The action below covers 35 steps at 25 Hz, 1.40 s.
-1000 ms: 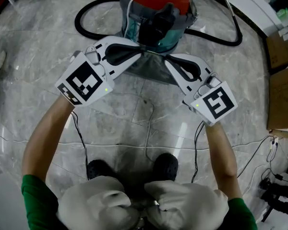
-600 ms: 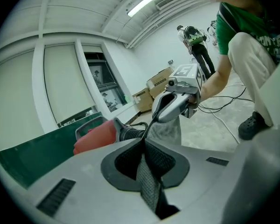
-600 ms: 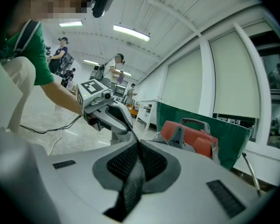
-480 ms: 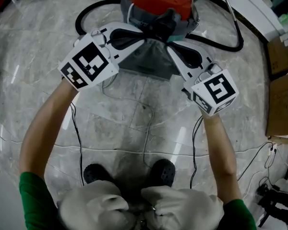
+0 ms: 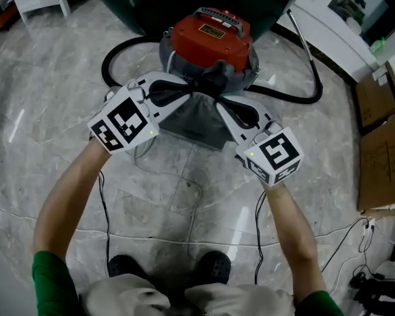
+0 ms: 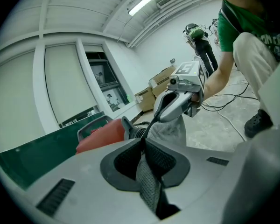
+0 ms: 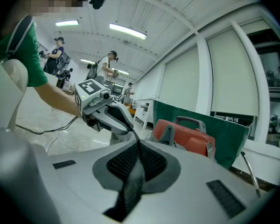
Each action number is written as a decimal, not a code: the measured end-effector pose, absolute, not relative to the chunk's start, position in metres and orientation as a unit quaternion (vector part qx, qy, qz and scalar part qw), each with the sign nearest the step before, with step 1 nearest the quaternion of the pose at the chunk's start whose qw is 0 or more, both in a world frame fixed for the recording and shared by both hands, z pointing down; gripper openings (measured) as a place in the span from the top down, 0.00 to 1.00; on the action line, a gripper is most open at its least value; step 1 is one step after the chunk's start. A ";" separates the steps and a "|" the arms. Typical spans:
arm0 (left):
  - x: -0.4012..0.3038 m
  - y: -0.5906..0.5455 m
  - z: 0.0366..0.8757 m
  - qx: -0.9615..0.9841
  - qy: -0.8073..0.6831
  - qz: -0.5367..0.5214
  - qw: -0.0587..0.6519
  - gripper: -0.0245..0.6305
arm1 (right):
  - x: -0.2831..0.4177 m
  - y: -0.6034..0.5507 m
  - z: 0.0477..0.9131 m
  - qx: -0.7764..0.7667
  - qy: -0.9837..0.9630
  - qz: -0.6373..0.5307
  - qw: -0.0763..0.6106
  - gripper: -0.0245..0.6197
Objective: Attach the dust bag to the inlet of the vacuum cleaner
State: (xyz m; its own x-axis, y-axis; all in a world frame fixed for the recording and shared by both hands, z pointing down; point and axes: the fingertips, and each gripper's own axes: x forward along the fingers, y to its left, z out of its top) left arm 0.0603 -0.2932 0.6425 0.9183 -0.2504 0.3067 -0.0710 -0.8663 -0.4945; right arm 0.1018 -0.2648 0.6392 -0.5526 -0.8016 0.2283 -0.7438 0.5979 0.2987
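Observation:
The vacuum cleaner [image 5: 210, 37] has a red lid and a grey drum, and stands on the marble floor ahead of me. Its black inlet [image 5: 214, 78] faces me. A grey cloth dust bag [image 5: 197, 120] hangs just in front of the inlet, stretched between both grippers. My left gripper [image 5: 195, 88] is shut on the bag's upper left edge; the cloth [image 6: 148, 183] is pinched between its jaws. My right gripper [image 5: 220, 104] is shut on the upper right edge, cloth [image 7: 132, 183] in its jaws. The bag's opening is hidden against the inlet.
A black hose [image 5: 117, 48] loops round the vacuum, and a metal wand [image 5: 308, 48] leans at the right. Cardboard boxes [image 5: 382, 147] lie at the right edge. Cables [image 5: 196, 206] trail over the floor near my feet. People [image 7: 109, 64] stand far behind.
Both grippers have carried the bag closer to the vacuum's inlet and stay shut on it. The head view has tilted up, so the whole red lid now shows.

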 end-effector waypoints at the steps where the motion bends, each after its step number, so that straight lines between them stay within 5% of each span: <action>1: 0.061 -0.294 0.643 -0.948 0.083 -0.185 0.246 0.92 | 0.103 -0.265 0.639 0.441 -0.877 -0.084 0.172 0.93; 35: 0.103 -0.344 0.641 -0.941 0.088 -0.190 0.267 0.90 | 0.146 -0.316 0.634 0.472 -0.870 -0.072 0.128 0.92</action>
State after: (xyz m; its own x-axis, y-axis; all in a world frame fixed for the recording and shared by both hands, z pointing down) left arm 0.1031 -0.3438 0.6412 0.9123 -0.2664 0.3110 -0.0637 -0.8425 -0.5348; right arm 0.1462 -0.3162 0.6344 -0.5226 -0.8386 0.1539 -0.8019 0.5447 0.2455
